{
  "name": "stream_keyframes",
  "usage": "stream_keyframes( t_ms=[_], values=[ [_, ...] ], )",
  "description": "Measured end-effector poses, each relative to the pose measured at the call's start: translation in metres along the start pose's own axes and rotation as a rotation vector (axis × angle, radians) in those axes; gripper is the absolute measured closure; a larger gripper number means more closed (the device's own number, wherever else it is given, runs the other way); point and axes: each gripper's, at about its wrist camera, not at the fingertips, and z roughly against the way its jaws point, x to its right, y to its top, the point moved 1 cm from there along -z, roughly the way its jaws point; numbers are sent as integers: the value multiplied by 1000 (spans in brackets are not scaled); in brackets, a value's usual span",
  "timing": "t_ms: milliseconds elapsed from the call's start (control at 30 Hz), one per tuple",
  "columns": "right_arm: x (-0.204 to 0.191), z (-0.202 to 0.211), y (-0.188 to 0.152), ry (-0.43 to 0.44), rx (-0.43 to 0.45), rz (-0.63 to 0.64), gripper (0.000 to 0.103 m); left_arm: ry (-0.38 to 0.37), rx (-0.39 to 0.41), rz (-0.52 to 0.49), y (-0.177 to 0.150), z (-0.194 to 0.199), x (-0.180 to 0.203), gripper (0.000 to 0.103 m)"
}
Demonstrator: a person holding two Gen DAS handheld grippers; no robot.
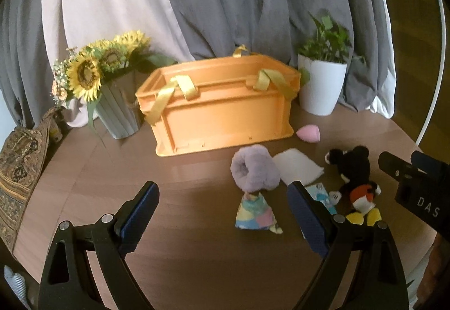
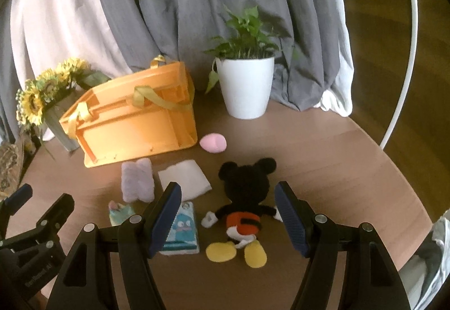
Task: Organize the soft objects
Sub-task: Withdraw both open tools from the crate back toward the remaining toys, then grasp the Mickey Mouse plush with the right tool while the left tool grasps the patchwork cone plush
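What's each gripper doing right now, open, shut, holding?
Left gripper: open, empty, above the pastel pouch.
Right gripper: open, empty, above the mouse plush.

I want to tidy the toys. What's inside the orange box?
From here you can't tell. The orange box shows only its outer side and rim, with yellow ribbons draped over the edge. Its walls hide the inside.

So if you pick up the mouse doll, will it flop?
Probably. The mouse doll looks knitted and stuffed, so its thin arms and yellow feet would likely dangle. It seems light, and lying flat it shouldn't roll.
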Motion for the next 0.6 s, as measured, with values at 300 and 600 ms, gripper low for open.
stream_keyframes(
  t_ms=[300,600],
  values=[
    [6,-18,-14,-15,-58,-5,33,-2,-55,-9,-14,-21,7,10],
    [13,-40,-26,-32,-108,-23,33,0,-118,-29,-27,-44,13,10]
  ],
)
